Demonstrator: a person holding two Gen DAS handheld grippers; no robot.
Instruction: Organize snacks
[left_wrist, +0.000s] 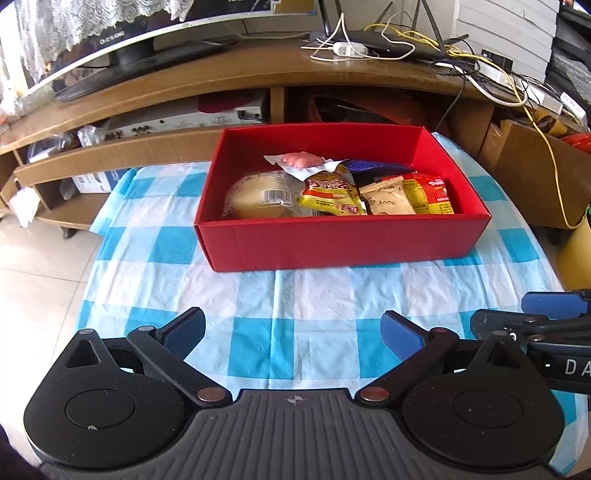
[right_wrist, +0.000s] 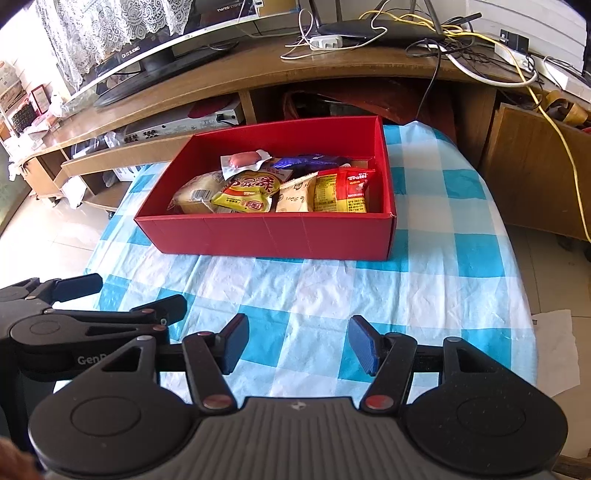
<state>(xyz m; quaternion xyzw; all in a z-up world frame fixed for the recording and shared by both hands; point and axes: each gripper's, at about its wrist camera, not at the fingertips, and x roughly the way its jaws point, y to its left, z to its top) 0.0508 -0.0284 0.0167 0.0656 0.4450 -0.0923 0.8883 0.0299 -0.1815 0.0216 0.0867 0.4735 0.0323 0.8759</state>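
Note:
A red box (left_wrist: 332, 243) (right_wrist: 266, 236) stands on the blue-and-white checked tablecloth (left_wrist: 295, 295) (right_wrist: 314, 288). It holds several snack packets: a wrapped bun (left_wrist: 258, 197) (right_wrist: 195, 194), a yellow packet (left_wrist: 328, 194) (right_wrist: 247, 192), a beige packet (left_wrist: 388, 197) (right_wrist: 295, 195), a red-yellow gummy bag (left_wrist: 430, 194) (right_wrist: 343, 188), a sausage (left_wrist: 299, 159) (right_wrist: 243, 158). My left gripper (left_wrist: 293, 334) is open and empty, short of the box. My right gripper (right_wrist: 297, 343) is open and empty, beside the left one (right_wrist: 92, 314).
A wooden TV stand (left_wrist: 258, 70) (right_wrist: 258, 66) with a monitor (left_wrist: 122, 40), router and tangled cables (left_wrist: 406, 40) stands behind the table. The floor shows to the left (left_wrist: 37, 266) and right (right_wrist: 546, 258). White paper (right_wrist: 554, 354) lies on the floor right.

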